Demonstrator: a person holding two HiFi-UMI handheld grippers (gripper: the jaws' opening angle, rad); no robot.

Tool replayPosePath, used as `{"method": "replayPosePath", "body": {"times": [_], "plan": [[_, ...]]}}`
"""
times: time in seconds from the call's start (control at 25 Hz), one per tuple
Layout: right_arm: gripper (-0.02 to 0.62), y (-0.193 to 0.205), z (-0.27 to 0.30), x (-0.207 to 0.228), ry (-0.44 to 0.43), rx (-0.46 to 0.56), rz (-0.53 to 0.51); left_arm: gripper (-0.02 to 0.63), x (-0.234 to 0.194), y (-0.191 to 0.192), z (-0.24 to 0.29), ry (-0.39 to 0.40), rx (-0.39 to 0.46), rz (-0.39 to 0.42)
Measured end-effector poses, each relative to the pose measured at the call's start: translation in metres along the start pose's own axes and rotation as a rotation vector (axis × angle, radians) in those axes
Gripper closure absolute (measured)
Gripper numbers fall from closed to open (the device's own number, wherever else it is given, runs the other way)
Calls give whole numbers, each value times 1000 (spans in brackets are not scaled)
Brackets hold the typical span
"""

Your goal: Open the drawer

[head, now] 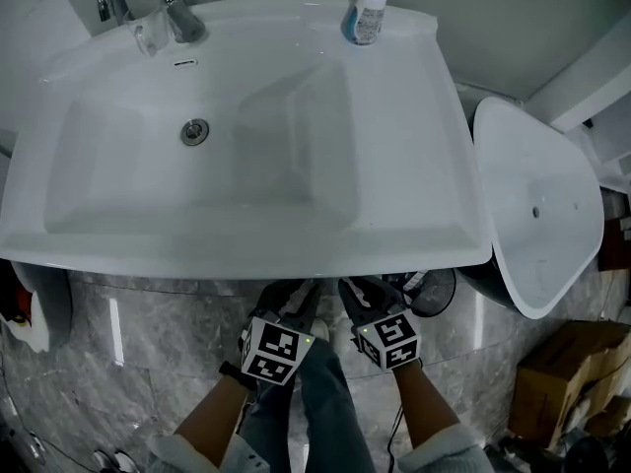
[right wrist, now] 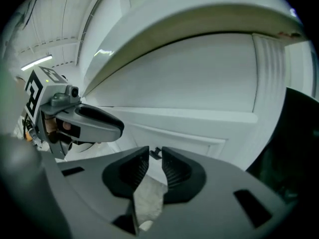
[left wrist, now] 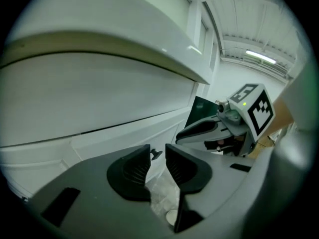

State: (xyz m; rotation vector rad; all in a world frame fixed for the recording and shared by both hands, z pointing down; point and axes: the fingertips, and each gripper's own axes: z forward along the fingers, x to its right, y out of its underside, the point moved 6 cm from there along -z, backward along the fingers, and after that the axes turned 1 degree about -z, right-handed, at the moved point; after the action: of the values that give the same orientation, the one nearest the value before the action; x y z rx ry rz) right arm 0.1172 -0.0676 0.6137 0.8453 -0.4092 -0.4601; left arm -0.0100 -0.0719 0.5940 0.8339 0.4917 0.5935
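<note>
The white drawer front point(left wrist: 99, 141) point(right wrist: 209, 133) sits under the washbasin point(head: 246, 256), out of sight in the head view. It carries a small dark handle point(left wrist: 156, 154) point(right wrist: 155, 152), which shows in the gap of each pair of jaws, some way beyond the tips. My left gripper point(head: 289, 302) point(left wrist: 157, 159) is open and nothing lies between its pads. Beside it, my right gripper point(head: 358, 294) point(right wrist: 155, 162) is also open and empty. Both point under the basin's front edge, side by side, and each shows in the other's view.
A tap point(head: 170, 10) and a soap bottle point(head: 370, 10) stand on the basin's back rim. A white bowl-shaped fixture point(head: 540, 215) sits to the right, a cardboard box point(head: 572, 372) is at the lower right, and a paper roll point(head: 30, 318) is at the left. Legs and grey marble floor lie below.
</note>
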Motion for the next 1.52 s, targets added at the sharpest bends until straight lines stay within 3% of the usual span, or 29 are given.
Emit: {"method": "replayPosePath", "body": {"times": [0.28, 0.52, 0.68, 1.0, 1.24, 1.52], "plan": [[511, 7, 25, 9, -20, -29, -32, 488, -10, 15, 32, 2, -73, 94], [509, 15, 43, 11, -46, -77, -90, 488, -12, 23, 54, 9, -112, 89], [503, 18, 50, 10, -69, -95, -126, 488, -10, 26, 64, 20, -137, 132], [504, 17, 56, 12, -87, -118, -279, 488, -5, 34, 81, 37, -224, 268], [555, 13, 59, 6, -129, -157, -437, 496, -2, 36, 89, 61, -259, 364], [558, 11, 63, 5, -178, -197, -485, 506, -3, 36, 89, 77, -261, 373]]}}
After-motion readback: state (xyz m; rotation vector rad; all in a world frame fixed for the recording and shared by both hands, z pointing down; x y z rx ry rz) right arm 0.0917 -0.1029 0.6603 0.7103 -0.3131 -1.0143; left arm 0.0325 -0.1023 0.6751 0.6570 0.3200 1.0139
